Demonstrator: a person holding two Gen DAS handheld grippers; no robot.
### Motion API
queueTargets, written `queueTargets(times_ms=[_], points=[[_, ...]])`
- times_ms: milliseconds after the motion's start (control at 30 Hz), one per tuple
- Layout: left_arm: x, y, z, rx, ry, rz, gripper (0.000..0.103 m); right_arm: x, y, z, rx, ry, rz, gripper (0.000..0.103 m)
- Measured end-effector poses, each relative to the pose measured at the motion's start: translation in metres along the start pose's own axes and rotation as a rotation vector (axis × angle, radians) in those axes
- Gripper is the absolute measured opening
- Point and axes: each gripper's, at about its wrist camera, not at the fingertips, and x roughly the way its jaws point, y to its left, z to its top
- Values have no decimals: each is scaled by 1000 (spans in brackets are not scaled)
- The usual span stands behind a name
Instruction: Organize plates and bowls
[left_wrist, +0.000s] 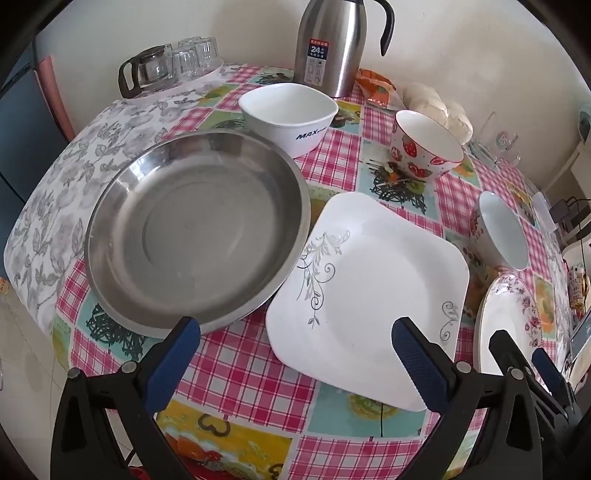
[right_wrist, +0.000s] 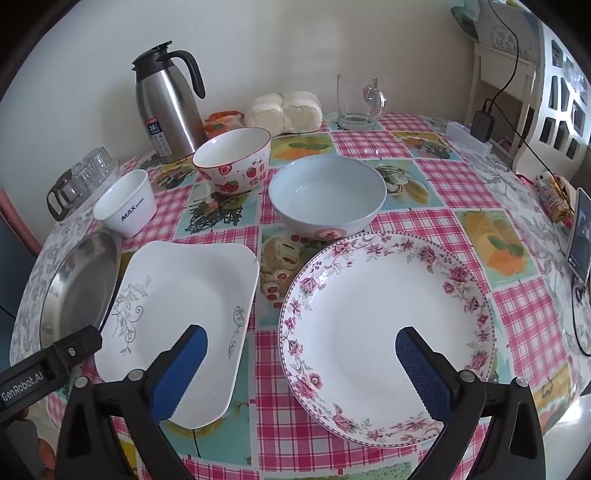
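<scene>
Both hand-held grippers, left and right, hung released, holding nothing; I judged the square plate could slip off the desk if pinched at its thin rim.

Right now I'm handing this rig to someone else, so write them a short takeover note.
Left claw: open, empty, above the table's near edge.
Right claw: open, empty, above the floral plate.
Front row: steel dish, square plate, floral plate.
Behind: MAX bowl, strawberry bowl, pale blue bowl.
Done: nothing stacked.
Left: stack the plates, nest the bowls.
</scene>
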Motion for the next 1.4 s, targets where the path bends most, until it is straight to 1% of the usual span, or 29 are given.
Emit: queueTargets(times_ms=[567,667,833,1067,1400], points=[[3,5,-2,-6,17,2,103,2,1,-1,-15,9,-16,103],[4,5,-3,-1,6,13,103,3,1,-1,-12,11,-19,103],[5,4,-2,3,15,17,103,4,0,-2,-12,17,-21,103],[7,3,-3,11,27,42,103,4,0,-2,-13,21,-25,103],[8,4,-3,1,35,45,103,5,2,-2,-14,23,-34,103]])
